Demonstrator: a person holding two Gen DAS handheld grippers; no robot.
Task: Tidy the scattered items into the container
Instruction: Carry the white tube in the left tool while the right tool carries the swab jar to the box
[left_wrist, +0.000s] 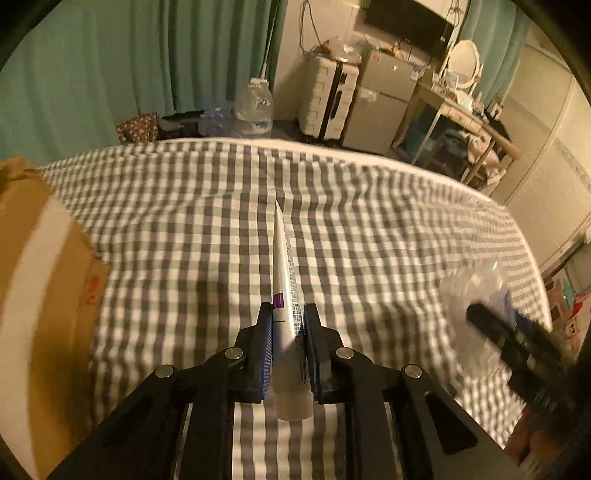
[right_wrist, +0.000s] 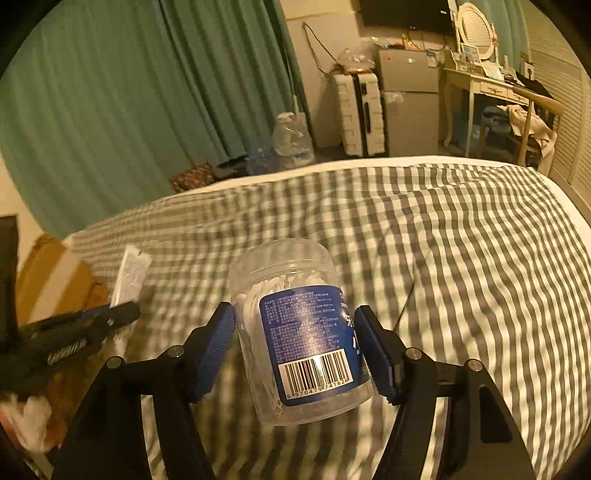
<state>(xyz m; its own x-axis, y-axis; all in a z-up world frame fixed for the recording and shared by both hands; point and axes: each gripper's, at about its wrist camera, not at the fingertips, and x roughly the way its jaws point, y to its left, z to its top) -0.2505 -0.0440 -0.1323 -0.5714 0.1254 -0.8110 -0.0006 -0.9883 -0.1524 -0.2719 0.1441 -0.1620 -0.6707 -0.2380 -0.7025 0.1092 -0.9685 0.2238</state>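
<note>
Nearest, the left gripper (left_wrist: 287, 325) is clamped on a white tube (left_wrist: 285, 295), its long axis running straight out toward twelve o'clock, flat crimped end leading and cap toward the wrist. The right gripper (right_wrist: 295, 325) squeezes a clear jar (right_wrist: 295, 328) of floss picks, tilted, its base nearest the camera. Both are lifted off the checked bedspread (left_wrist: 369, 221); the carry is under way. Next, I judge, swing toward the cardboard box (left_wrist: 44, 295) at nine o'clock.
</note>
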